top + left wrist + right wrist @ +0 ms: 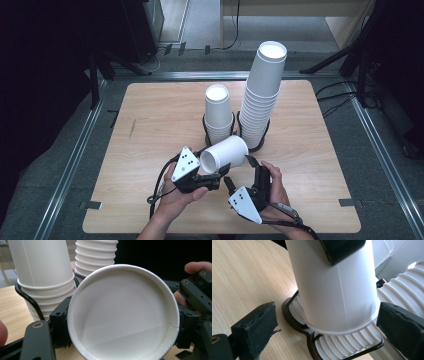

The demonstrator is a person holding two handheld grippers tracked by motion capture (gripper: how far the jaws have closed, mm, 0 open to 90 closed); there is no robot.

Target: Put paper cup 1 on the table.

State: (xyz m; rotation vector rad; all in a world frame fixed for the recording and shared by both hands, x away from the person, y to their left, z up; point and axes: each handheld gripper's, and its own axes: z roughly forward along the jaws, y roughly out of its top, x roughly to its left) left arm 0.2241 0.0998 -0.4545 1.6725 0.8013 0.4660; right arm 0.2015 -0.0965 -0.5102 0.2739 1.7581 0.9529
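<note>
A single white paper cup (225, 154) lies on its side above the wooden table (150, 125), just in front of two cup stacks. My left gripper (220, 168) is shut on it near the rim. In the left gripper view the cup's open mouth (122, 312) faces the camera, with a black jaw pressed on each side. My right gripper (239, 170) stands open around the cup's other end. In the right gripper view its two pads (259, 325) flank the cup's wall (337, 290) without touching it. The left gripper's jaw shows pressed on the cup at the top.
A short stack of white cups (218, 112) and a tall leaning stack (262, 95) stand mid-table in black wire holders (250, 147), close behind the held cup. Bare table lies to the left and right. Metal rails and cables run around the table.
</note>
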